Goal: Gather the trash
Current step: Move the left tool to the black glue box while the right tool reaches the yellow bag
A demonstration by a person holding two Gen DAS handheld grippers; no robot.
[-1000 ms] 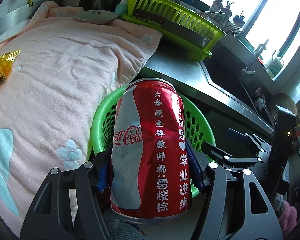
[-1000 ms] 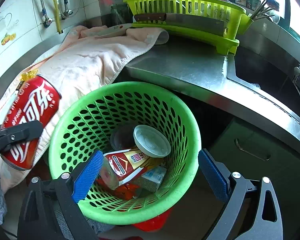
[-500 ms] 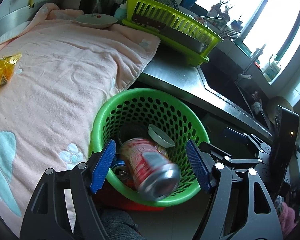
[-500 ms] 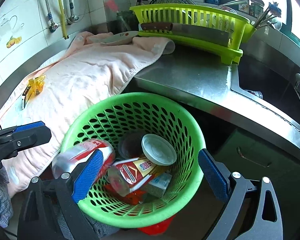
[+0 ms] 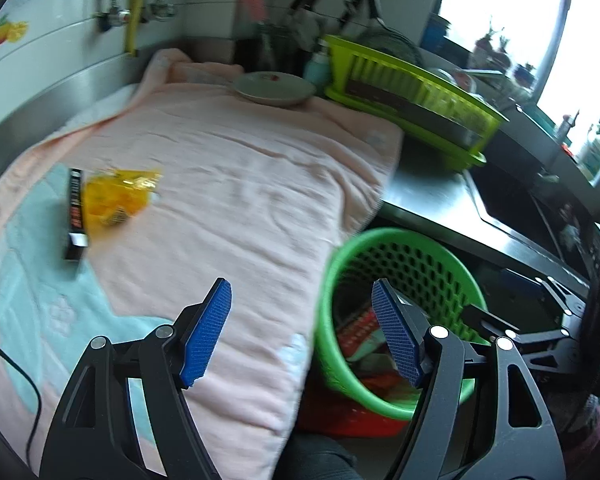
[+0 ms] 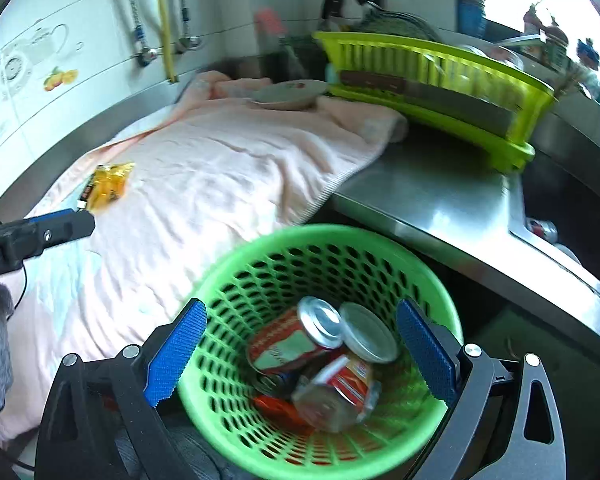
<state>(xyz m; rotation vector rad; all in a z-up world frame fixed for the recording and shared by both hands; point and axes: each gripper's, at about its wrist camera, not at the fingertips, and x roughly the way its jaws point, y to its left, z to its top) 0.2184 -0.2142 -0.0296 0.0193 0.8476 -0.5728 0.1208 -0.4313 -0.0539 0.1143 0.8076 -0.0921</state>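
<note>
The left gripper [image 5: 302, 330] hangs with its jaws spread and nothing between its blue pads [image 5: 206, 332], having just been opening over the near edge of a pink towel [image 5: 236, 200] and the rim of a green perforated basket [image 5: 412, 258]. The right gripper [image 6: 300, 354] also stands wide apart and empty, its blue pads [image 6: 176, 354] framing the basket [image 6: 260, 292] from above without touching it. Inside the basket lies the collected trash: a red soda can [image 6: 296, 340] on its side with its silver end up, a round pale lid [image 6: 368, 338] touching it, a clear bottle with a red label [image 6: 336, 392] just below, and a scrap of red wrapping underneath. Still out on the towel, well apart from the basket, sit a crumpled yellow wrapper [image 5: 114, 196] and a slim black box [image 5: 75, 216] lying against its left side. At the towel's far end rests a shallow grey dish [image 5: 276, 88], and beside it a lime-green dish rack [image 5: 412, 92] stands on the steel counter [image 6: 428, 200], with a dark sink [image 5: 512, 196] beyond. Pipes and a yellow hose [image 6: 164, 20] run down the tiled wall behind. The views are blurred.
</note>
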